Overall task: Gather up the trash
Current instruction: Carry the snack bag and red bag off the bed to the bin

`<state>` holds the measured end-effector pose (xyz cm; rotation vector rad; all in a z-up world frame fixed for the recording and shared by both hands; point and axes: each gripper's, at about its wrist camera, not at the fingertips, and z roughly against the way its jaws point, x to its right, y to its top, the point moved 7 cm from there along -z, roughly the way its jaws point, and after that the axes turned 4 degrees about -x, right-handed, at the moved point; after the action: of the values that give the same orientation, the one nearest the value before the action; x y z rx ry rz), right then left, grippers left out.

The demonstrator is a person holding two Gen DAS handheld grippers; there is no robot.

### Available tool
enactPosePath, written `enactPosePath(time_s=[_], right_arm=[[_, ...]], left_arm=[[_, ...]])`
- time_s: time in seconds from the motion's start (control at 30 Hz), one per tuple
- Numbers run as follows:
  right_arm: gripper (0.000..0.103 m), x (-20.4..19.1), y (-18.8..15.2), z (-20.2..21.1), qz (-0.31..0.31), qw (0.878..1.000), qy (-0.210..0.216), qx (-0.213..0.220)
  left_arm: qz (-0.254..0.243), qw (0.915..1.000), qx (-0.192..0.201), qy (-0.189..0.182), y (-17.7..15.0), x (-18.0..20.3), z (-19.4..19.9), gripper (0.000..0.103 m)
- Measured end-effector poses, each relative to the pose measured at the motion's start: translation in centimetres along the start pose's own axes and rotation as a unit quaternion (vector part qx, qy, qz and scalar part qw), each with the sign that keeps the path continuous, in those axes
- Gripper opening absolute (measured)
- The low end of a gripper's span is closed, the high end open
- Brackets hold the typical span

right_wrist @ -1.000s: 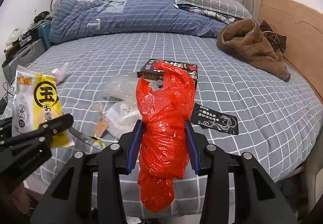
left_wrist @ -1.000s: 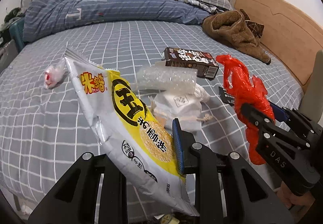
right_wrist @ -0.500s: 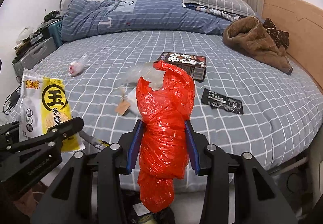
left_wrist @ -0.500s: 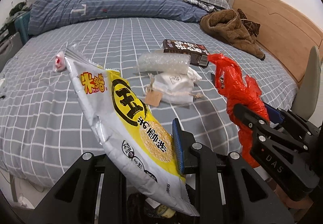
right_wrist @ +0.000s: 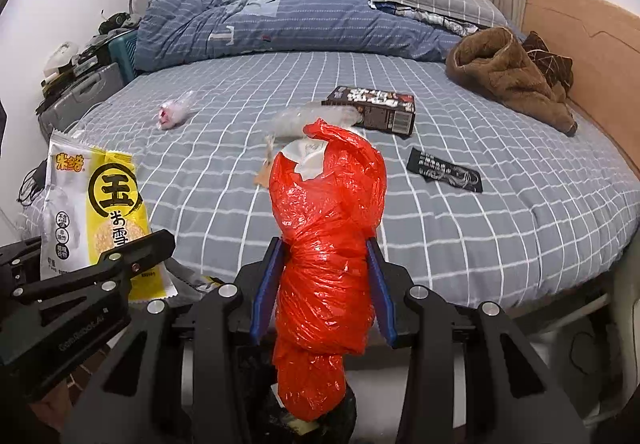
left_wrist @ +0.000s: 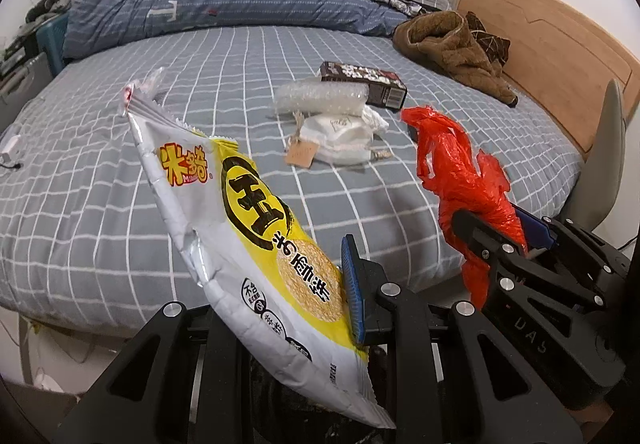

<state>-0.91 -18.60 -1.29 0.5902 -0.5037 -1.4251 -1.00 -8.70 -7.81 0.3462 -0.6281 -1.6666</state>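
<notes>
Crinkled foil came first: the snack packet (left_wrist: 256, 240), white and yellow, sat pinched in the left gripper (left_wrist: 280, 284), jaws nearly together on its lower half, the torn top flopping up and away. Alongside it, the right gripper (right_wrist: 324, 284) was clamped partway closed around the red plastic bag (right_wrist: 326, 244), blue pads pressing both sides of the bunched bundle, tail hanging below. Both pieces hung off the near edge of the bed (right_wrist: 480, 236), over something dark low in the frame, possibly a bin, though I couldn't tell.

My read: both hands were carrying trash off the mattress to drop it. To do that well, each load should be centred over the container before either grip loosens; the packet is long and floppy, so it could catch a rim.

Writing now. The packet showed a big black-ringed "玉" and red characters reading "米多奇"; smaller print was unreadable. The right gripper's body carried "DAS".

Further out on the bed lay a white cloth pouch (left_wrist: 340, 135) with a brown tag, a bubble-wrap roll (left_wrist: 320, 97), a black label (right_wrist: 444, 173), a dark carton (right_wrist: 372, 109) with a barcode, and a small pink-and-white wrapper (right_wrist: 174, 113).
</notes>
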Motion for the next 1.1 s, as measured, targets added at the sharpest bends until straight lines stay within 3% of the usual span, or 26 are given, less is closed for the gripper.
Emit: enactPosePath(time_s=[0.6,0.93,1.1], right_arm=[[0.04,-3.1,-7.6,2.5,0.017,0.998,0.008,-0.054],[0.04,-4.5,-10.1,3.0,0.012,0.995,0.032,-0.091],[0.04,-5.0,-11.6,1.6,0.011,0.993,0.045,-0.111]], left_arm=[[-0.005,0.9984,-0.045,0.034,-8.1,0.6,2.4,0.023],[0.023,0.9964,-0.072,0.039,-11.1,-1.2,3.4,0.023],[0.034,0.9948,-0.084,0.046,-12.4,-2.6,2.2,0.023]])
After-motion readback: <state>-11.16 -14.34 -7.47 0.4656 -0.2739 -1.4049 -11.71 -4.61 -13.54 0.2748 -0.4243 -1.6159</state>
